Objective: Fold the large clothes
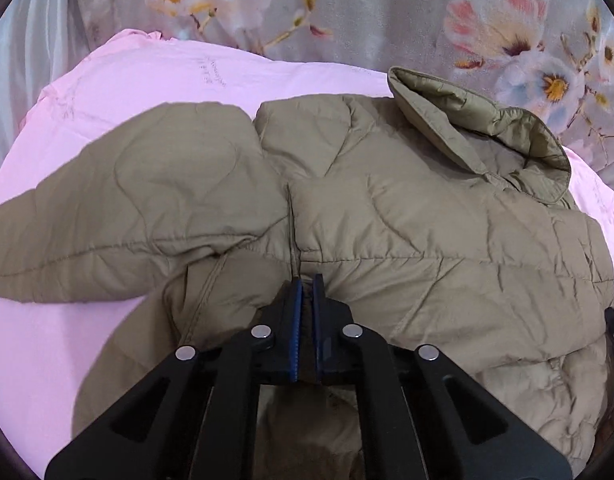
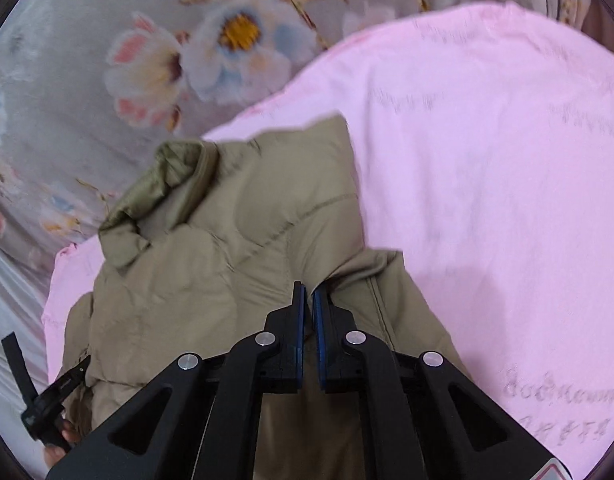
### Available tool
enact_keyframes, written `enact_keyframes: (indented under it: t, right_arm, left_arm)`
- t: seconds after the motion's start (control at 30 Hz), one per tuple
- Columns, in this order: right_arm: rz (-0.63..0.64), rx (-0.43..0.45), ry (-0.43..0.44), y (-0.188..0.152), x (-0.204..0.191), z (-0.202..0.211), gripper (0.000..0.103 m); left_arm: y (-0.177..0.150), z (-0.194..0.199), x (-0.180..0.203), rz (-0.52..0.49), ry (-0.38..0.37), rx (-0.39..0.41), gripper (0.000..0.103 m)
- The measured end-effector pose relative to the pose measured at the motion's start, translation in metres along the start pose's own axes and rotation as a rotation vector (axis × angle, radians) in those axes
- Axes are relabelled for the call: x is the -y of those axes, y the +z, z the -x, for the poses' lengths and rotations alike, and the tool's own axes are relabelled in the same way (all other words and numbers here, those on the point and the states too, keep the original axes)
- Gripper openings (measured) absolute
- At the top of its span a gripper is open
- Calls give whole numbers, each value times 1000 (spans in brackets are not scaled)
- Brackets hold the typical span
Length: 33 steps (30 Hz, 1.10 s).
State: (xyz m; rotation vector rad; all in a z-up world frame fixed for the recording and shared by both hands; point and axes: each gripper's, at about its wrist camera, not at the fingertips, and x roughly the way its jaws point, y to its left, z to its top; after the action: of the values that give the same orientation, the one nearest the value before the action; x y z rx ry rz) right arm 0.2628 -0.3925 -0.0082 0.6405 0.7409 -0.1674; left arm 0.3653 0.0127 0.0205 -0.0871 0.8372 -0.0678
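Khaki quilted jacket (image 1: 407,220), pink sheet (image 1: 155,76), floral bedspread (image 1: 387,8)

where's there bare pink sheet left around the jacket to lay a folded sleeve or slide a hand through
Bare pink sheet lies wide open beside the jacket, bordered by its side seam and the floral cover. A smaller patch sits under the spread sleeve. A strip runs beyond the shoulders. Crowded: the collar corner, and the middle, where both jaws pinch fabric.
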Motion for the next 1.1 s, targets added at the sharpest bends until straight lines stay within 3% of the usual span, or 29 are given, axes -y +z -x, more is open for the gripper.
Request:
enact_keyframes:
  t: [0.3,0.77,0.87,0.97,1.03,1.1]
  right_arm:
    - [35,-27,-52,-19,1,1,6]
    - [56,-14,-79,-128,8,107,7]
    - [51,-24,-71,-137,9,120,9]
    - [113,-25,-139,-135,-1,141,17]
    - [194,50,-183,-133,-15,166,26]
    - [253,116,-192,-127,-34,185,42]
  left_arm:
    - [-23,13,-1,-11,33,25,7]
    - [-132,106,-27,-39,31,18,7]
    - [-137,117,-36,-18,8,12,8]
    - [-129,133,-41,-36,31,13,18]
    - [-114,160,-44,-41,59,87,27]
    - [-100,181,-42,-30,62,158,51]
